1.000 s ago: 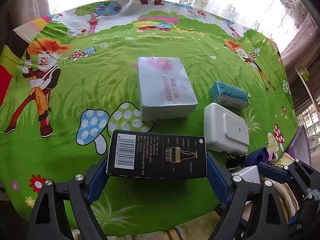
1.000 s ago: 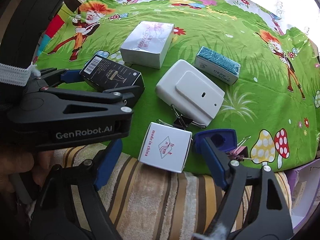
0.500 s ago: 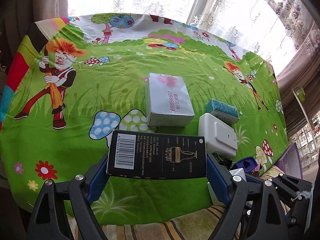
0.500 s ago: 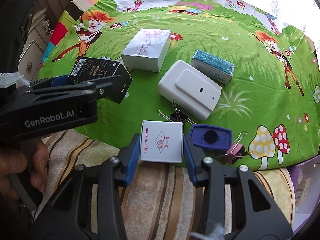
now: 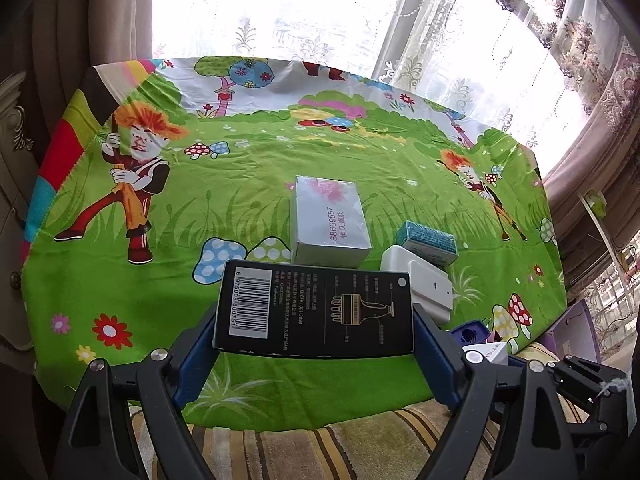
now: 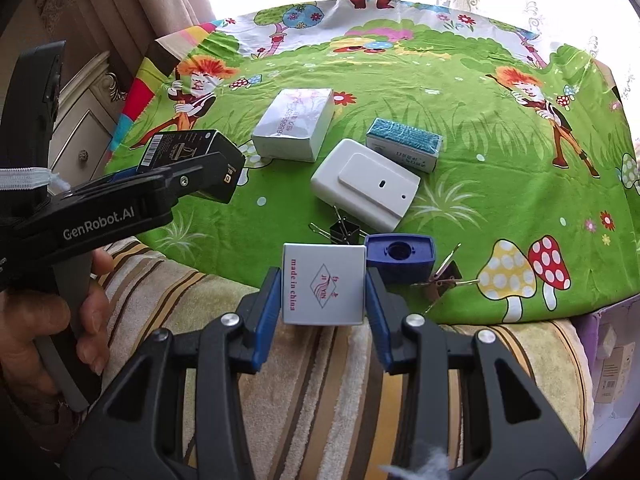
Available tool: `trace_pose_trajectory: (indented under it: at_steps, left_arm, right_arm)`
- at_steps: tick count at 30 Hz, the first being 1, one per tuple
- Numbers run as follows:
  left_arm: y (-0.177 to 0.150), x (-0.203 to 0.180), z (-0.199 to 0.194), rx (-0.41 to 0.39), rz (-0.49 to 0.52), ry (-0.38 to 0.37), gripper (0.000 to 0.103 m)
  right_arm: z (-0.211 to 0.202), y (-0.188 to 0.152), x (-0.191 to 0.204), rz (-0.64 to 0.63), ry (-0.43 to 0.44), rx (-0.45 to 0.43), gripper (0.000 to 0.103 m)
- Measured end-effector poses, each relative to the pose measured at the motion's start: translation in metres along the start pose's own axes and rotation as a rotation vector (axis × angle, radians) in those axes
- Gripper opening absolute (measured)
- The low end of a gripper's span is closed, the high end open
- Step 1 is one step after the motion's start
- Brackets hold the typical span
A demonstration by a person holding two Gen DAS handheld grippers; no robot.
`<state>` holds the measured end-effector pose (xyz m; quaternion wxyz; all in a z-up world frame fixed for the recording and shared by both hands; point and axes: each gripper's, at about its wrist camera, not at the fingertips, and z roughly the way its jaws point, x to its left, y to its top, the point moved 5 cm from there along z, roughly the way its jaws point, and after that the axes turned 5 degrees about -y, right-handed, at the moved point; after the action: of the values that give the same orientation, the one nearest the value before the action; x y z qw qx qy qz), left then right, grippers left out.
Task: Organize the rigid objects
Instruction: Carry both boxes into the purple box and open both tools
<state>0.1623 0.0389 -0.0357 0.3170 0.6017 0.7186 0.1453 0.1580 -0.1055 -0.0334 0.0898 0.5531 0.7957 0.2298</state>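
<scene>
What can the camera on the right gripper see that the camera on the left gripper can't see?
Only the right wrist view shows the black binder clip, the pink binder clip, the hand holding the left gripper, and the "made in china" print on the small white box that the right gripper is shut on.

Only the left wrist view shows the barcode on the black box, clamped in the left gripper.

Both show the grey box, white device, teal box, blue cap and green tablecloth.
</scene>
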Motion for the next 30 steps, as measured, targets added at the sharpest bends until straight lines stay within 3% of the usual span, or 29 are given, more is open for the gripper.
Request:
trace_pose_trajectory:
  at_steps: [13, 30]
  left_arm:
    - [-0.017, -0.070, -0.009, 0.021, 0.090, -0.099, 0.088]
    - [-0.055, -0.217, 0.012, 0.162, 0.331, -0.244, 0.088]
  right_arm:
    - [-0.047, -0.013, -0.054, 0.116, 0.028, -0.085, 0.045]
    - [-0.102, -0.068, -0.190, 0.326, -0.100, -0.179, 0.045]
